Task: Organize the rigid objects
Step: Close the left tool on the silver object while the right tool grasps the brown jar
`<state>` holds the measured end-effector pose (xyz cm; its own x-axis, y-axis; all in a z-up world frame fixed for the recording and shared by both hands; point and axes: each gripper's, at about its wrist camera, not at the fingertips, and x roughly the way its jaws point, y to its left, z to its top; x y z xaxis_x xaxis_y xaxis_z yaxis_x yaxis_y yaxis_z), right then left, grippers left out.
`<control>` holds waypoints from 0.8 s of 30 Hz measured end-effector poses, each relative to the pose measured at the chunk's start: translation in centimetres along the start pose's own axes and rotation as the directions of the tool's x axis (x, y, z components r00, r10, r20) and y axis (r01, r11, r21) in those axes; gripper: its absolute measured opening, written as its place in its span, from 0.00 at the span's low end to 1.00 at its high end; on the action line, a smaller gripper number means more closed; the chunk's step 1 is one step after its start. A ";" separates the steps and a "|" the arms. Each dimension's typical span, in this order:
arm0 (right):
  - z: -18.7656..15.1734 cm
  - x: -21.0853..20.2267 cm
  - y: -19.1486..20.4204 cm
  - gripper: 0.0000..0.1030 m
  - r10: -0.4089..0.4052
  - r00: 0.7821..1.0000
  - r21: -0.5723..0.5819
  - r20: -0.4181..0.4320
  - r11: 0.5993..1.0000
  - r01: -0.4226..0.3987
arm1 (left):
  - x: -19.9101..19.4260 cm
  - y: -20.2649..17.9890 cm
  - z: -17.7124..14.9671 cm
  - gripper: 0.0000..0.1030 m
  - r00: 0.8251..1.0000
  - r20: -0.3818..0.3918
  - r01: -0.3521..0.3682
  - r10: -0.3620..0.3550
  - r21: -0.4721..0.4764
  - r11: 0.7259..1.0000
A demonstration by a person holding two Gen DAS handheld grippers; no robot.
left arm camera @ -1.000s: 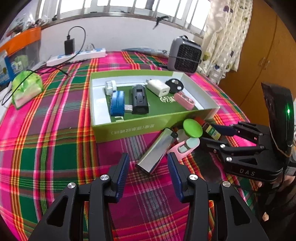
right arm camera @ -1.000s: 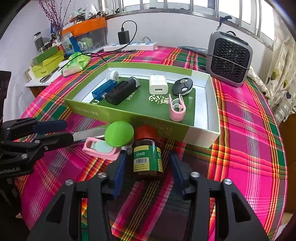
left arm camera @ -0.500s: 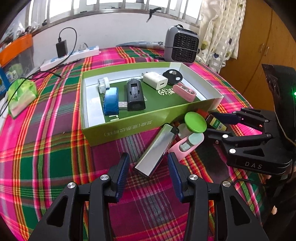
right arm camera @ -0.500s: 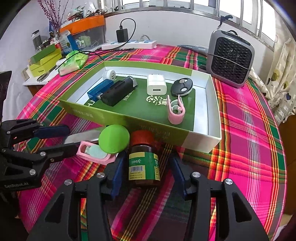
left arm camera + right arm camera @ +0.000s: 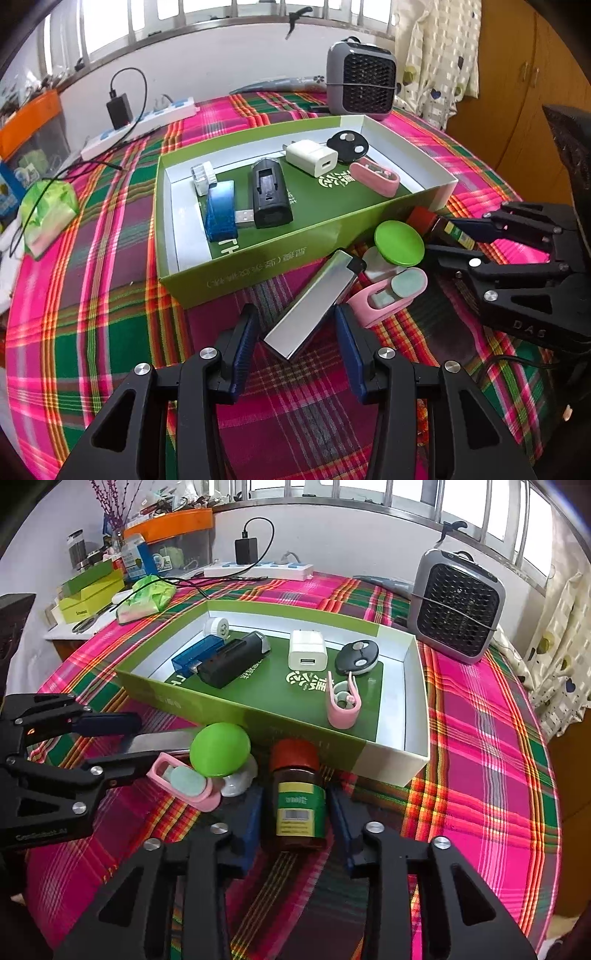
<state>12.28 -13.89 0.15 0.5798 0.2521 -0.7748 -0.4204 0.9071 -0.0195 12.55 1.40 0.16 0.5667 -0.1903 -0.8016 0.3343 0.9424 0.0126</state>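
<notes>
A green box (image 5: 258,254) (image 5: 417,734) on the plaid cloth holds several small items. Before its front wall lie a silver rectangular bar (image 5: 310,306) (image 5: 162,738), a green-capped white object (image 5: 399,238) (image 5: 220,749), a pink holder (image 5: 388,299) (image 5: 184,781) and a brown pill bottle (image 5: 297,797) (image 5: 448,229). My left gripper (image 5: 295,336) (image 5: 136,738) is open, its fingers either side of the bar's near end. My right gripper (image 5: 295,812) (image 5: 452,240) is open around the brown bottle, fingers close to its sides.
A grey fan heater (image 5: 458,605) (image 5: 360,85) stands behind the box. A white power strip (image 5: 140,123) with a black charger and a green packet (image 5: 46,210) lie at the back left. Boxes and jars (image 5: 92,587) crowd the left side table.
Both grippers have moved forward. The left one's fingers now flank the silver bar's near end. The right one's fingers now reach further along the brown bottle.
</notes>
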 end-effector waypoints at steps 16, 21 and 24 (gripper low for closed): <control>-1.2 -1.4 -2.1 0.32 -0.004 1.000 0.044 0.022 0.999 0.003 | -0.7 -2.2 -0.6 0.41 0.999 -0.008 0.045 -0.045 0.009 0.999; -1.6 -1.7 -2.5 0.32 -0.003 1.000 0.056 0.023 0.998 0.002 | -0.7 -3.0 -0.6 0.41 0.999 -0.006 0.043 -0.043 0.010 0.999; -1.7 -1.7 -2.7 0.32 -0.001 1.000 0.062 0.024 0.998 -0.001 | -0.4 -3.1 -0.3 0.41 1.000 -0.008 -0.011 0.012 0.001 1.000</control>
<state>11.26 -17.34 0.49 0.5965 0.2595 -0.7595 -0.3770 0.9260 0.0202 11.05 -1.31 0.23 0.5644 -0.1772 -0.8063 0.3287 0.9442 0.0225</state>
